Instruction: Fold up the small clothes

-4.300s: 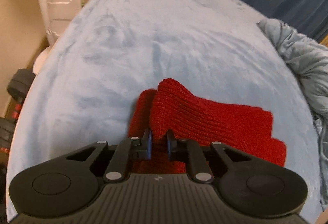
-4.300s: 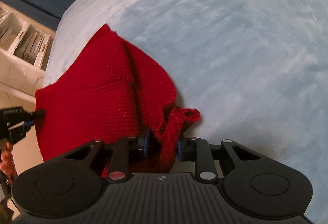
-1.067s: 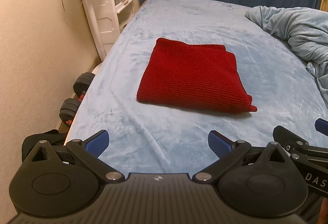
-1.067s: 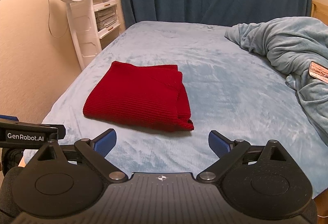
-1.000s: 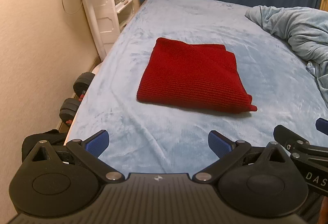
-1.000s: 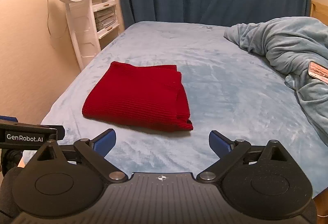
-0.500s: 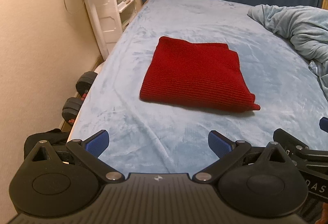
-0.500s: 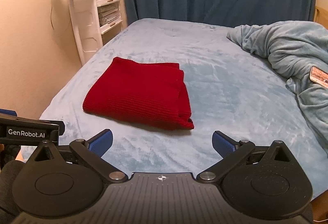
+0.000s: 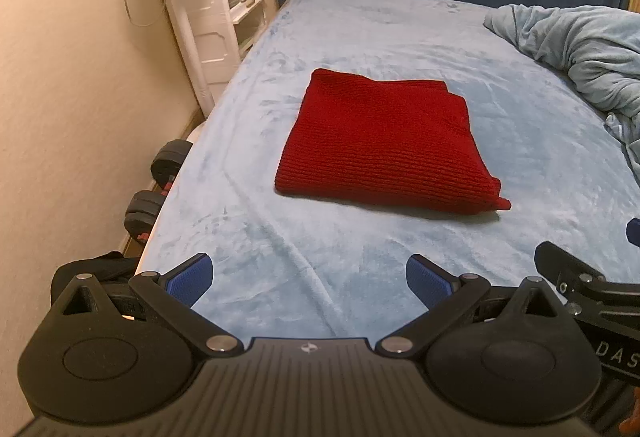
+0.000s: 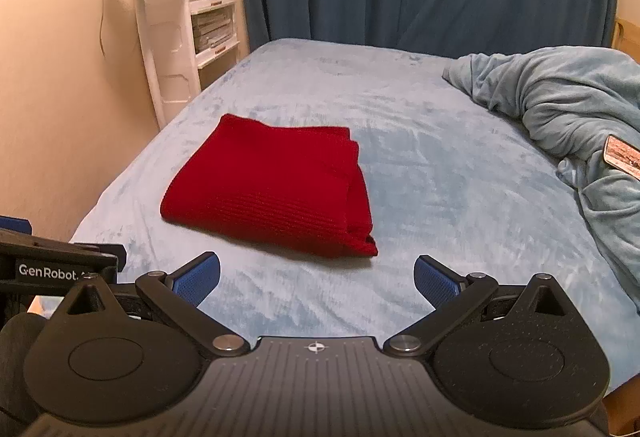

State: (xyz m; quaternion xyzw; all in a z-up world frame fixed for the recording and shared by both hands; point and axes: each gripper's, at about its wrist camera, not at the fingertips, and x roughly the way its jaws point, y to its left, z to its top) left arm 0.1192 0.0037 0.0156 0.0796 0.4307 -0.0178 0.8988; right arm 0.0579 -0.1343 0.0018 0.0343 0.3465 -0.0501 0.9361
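Bed (image 9: 360,37) surface in pale blue runs wide around a folded red knit garment (image 9: 384,145), which lies flat near the left edge. Bunched blanket (image 10: 560,109) crowds the right side. Left gripper (image 9: 308,277) and right gripper (image 10: 316,279) hover at the near edge, both splayed wide, gripping nothing.

In front of me is a bed (image 9: 360,269) covered with a soft, pale blue fleece sheet, faintly creased. A red knitted garment (image 9: 384,145) lies flat on it, folded into a neat rectangle, nearer the bed's left edge. Toward the right side, well apart from the garment, a rumpled blue-grey blanket (image 10: 560,105) is heaped on the bed. A small flat card-like thing (image 10: 622,156) rests on that blanket.
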